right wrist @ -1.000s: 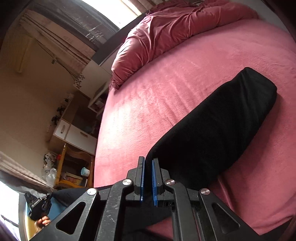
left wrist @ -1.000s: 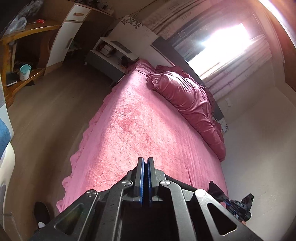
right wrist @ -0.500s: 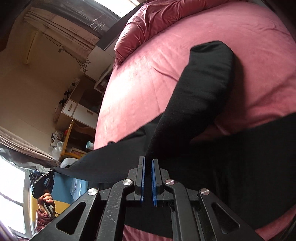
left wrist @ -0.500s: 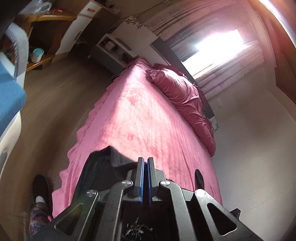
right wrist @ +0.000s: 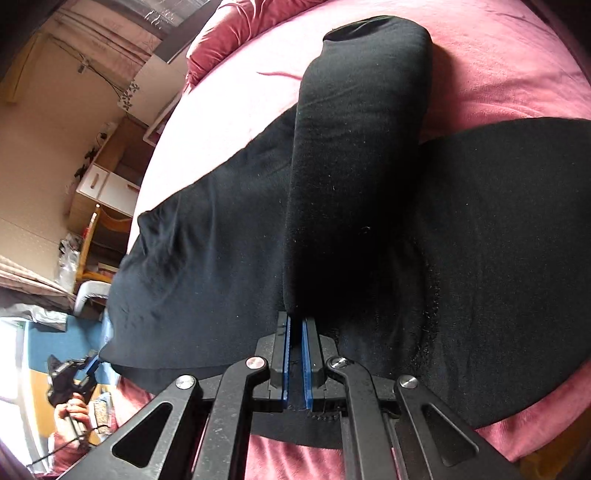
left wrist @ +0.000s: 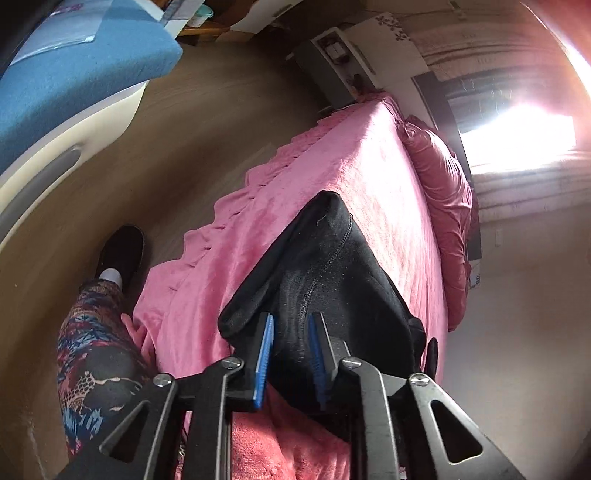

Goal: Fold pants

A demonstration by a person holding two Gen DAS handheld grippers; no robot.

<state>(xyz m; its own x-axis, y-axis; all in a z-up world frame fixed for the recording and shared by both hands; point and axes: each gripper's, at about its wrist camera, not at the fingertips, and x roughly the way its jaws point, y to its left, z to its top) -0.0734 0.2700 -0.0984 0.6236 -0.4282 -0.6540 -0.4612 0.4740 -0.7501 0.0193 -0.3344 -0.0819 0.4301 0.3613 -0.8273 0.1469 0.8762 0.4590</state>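
1. Across the centre of the right wrist view, the black pants [right wrist: 229, 236] lie spread on the pink bed [right wrist: 229, 96], one leg folded over toward the top.
2. At lower centre, the right gripper [right wrist: 296, 328] pinches that leg's fabric.
3. Low in the left wrist view, the left gripper [left wrist: 290, 325] has its jaws parted, with pants cloth between them.

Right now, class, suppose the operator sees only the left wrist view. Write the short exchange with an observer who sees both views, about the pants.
Operator: Is the right gripper holding anything?
Observer: Yes, it is shut on the pants.
Operator: Where is the leg?
Observer: One leg runs from its jaws across the rest, cuff toward the duvet.
Operator: And my left gripper?
Observer: It sits at the pants' corner farthest from the right gripper.
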